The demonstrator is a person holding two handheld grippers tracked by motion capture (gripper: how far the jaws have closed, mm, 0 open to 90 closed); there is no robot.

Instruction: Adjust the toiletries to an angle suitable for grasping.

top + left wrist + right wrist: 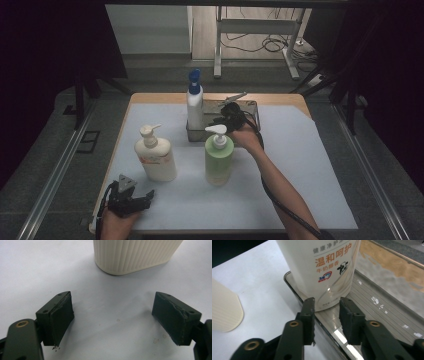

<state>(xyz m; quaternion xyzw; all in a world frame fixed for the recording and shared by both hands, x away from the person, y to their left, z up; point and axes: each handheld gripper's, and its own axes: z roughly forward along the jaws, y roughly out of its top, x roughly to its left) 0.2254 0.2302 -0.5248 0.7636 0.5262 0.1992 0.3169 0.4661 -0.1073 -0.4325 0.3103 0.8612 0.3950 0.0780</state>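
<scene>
So we've got a wooden table with a pale blue-white mat (300, 165) on it, dark room around, cables on the floor behind. Our right gripper (327, 307) has its jaws partly apart with nothing pinched; the tall white bottle with the blue pump top (194, 102) stands just past the fingertips, apart from the pads. You can read its orange print close up from the right gripper view (324, 267). It sits in the near corner of the shallow metal tray (374, 307), which runs off to the right of the fingers. Our left gripper (112, 315) has its jaws spread wide over bare mat, and the ribbed cream pump bottle (135, 255) stands a bit ahead of them. Between our two grippers is a light green pump bottle (219, 157).
</scene>
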